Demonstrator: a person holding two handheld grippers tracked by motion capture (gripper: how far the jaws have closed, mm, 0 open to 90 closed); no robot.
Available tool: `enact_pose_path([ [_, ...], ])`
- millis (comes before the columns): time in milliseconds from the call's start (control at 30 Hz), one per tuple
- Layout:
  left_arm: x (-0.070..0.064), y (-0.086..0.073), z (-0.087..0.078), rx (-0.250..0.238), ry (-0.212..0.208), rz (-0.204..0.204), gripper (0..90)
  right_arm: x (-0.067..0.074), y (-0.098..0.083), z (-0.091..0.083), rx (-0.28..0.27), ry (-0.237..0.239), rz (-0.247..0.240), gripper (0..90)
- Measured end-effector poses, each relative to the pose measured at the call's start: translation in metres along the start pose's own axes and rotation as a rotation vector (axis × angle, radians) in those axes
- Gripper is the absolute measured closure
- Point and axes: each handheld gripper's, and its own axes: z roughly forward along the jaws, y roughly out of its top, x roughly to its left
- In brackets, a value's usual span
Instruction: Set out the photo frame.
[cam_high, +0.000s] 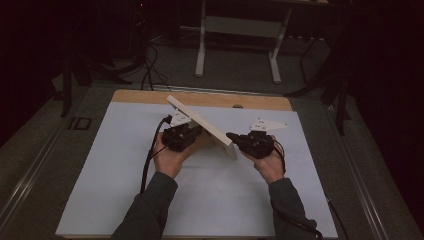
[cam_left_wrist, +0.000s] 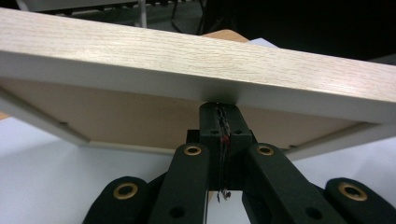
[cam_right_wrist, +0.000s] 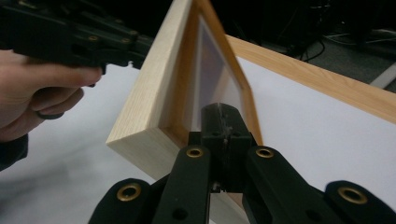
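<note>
A light wooden picture frame (cam_high: 200, 121) is held tilted above the white table top (cam_high: 210, 200), with its near corner low by the surface. My left gripper (cam_high: 195, 132) is under the frame's left side. In the left gripper view its jaws (cam_left_wrist: 219, 109) are shut together, tips pressed up under the frame's rim (cam_left_wrist: 187, 51). My right gripper (cam_high: 231, 135) meets the frame's near end. In the right gripper view its jaws (cam_right_wrist: 223, 112) are shut, tips set into the recess by the frame's corner (cam_right_wrist: 154, 84). The left gripper (cam_right_wrist: 70, 37) shows there behind the frame.
The white sheet lies on a wooden table whose bare edge (cam_high: 150, 96) runs along the back. Beyond it stand a white desk frame (cam_high: 240, 30), dark stands and floor cables (cam_high: 150, 70). Black cables trail from both grippers across the sheet.
</note>
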Motion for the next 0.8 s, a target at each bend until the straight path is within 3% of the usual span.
enact_pose_path([
  [133, 0.000, 0.000, -0.001, 0.003, -0.002, -0.004, 90.0, 0.005, 0.001, 0.002, 0.003, 0.015, -0.013, 89.7],
  [467, -0.012, -0.001, -0.002, 0.016, -0.030, 0.037, 90.0, 0.011, 0.001, 0.004, 0.003, 0.026, -0.025, 89.7],
  [800, -0.006, -0.001, -0.001, 0.020, -0.032, 0.028, 90.0, 0.016, 0.000, 0.003, 0.002, 0.039, -0.036, 89.7],
])
